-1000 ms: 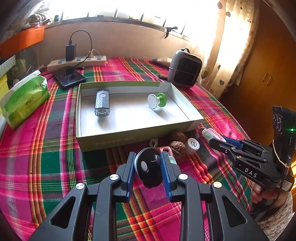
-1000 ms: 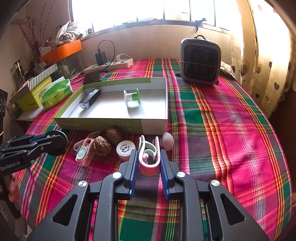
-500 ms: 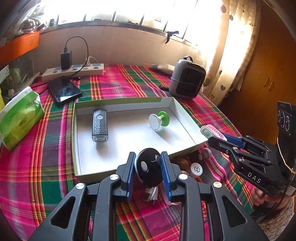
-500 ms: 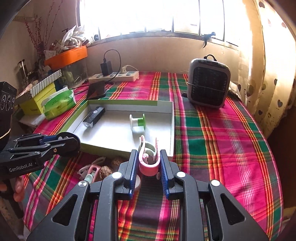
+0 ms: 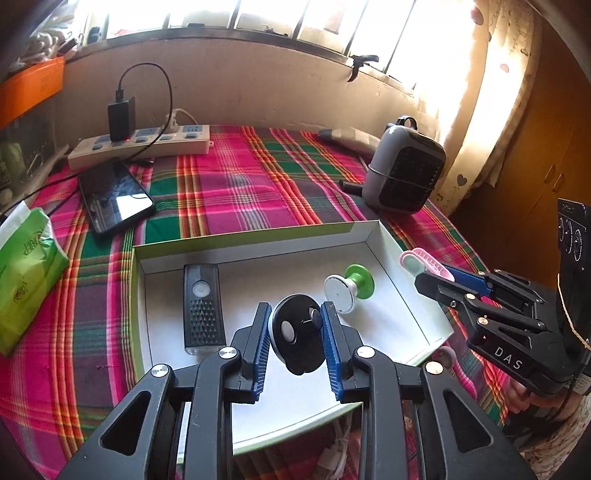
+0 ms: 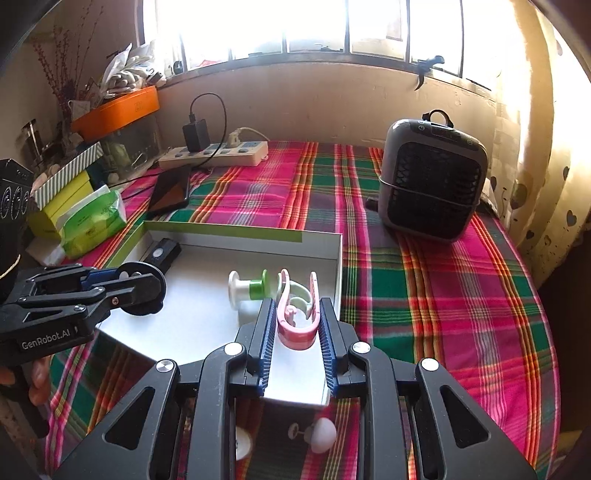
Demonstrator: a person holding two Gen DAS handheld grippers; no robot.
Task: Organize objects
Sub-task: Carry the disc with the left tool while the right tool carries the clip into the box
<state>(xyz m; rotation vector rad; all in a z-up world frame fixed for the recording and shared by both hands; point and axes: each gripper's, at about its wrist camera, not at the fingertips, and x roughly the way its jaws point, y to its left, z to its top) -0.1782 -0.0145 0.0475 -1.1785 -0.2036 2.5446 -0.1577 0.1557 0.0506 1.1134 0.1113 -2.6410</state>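
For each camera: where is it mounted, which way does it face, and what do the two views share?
Left wrist: behind the left tool, angled down over the white tray; its fingers grip a black disc; right tool shows.
Right wrist: behind the right tool, same downward tilt toward the window; its fingers grip a pink clip; left tool shows.
Shared: tray, green-and-white spool, heater.

Blown-out window [image 6: 295,26] backlight, fisheye-warped edges

A home: heart-print curtain [image 6: 535,155], plaid tablecloth [image 6: 443,295], charging phone [image 5: 112,195].
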